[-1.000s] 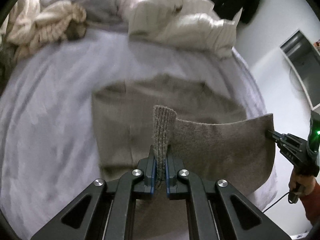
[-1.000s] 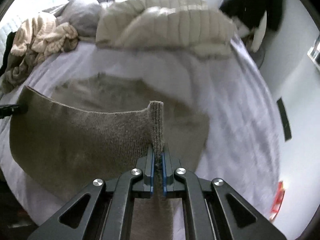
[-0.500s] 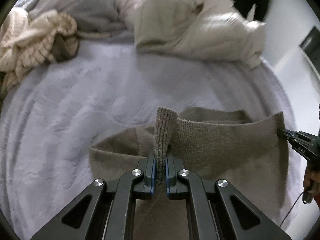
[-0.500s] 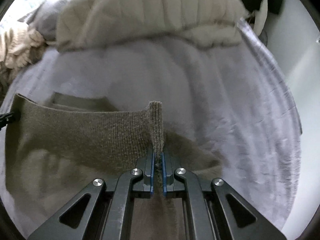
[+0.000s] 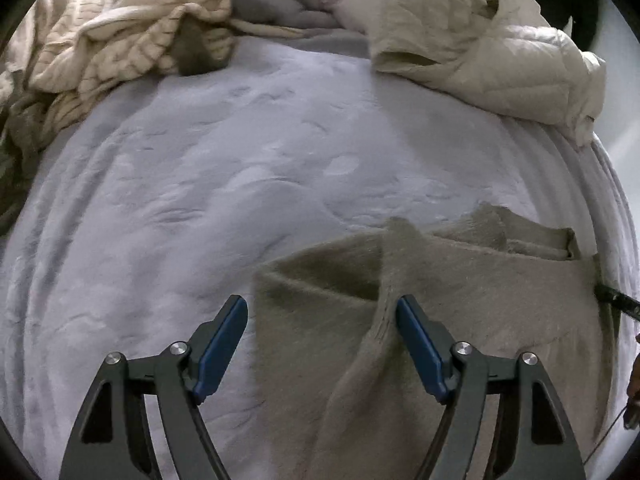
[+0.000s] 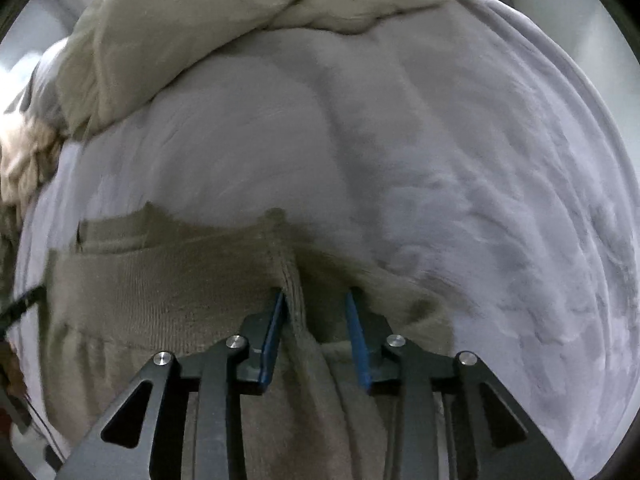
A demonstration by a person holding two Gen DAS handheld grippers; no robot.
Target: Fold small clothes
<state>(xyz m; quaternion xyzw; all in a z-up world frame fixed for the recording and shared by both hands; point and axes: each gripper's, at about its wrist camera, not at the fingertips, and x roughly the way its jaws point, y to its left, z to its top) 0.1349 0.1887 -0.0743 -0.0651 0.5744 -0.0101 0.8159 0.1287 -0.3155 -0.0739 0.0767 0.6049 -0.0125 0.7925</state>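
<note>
A small brown knitted garment [image 5: 460, 304] lies folded over on the pale lilac bedcover [image 5: 224, 184]. My left gripper [image 5: 322, 322] stands wide open above the garment's left edge; a raised ridge of knit leans against its right blue pad [image 5: 418, 344]. In the right wrist view the same garment [image 6: 168, 292] spreads to the left. My right gripper [image 6: 316, 312] is open, and a fold of the ribbed edge stands between its fingers, against the left pad [image 6: 274, 336]. The right gripper's tip [image 5: 612, 296] shows at the garment's far right corner.
A cream quilted duvet [image 5: 480, 36] is bunched at the head of the bed, and also fills the top of the right wrist view [image 6: 200, 28]. A beige cable-knit throw [image 5: 104, 40] is heaped at the back left. A dark item [image 5: 580, 0] hangs at the far right.
Both grippers, shut on the garment's edge before, have carried it forward and down over the rest of the garment and then opened. The edge now rests on the bed.
</note>
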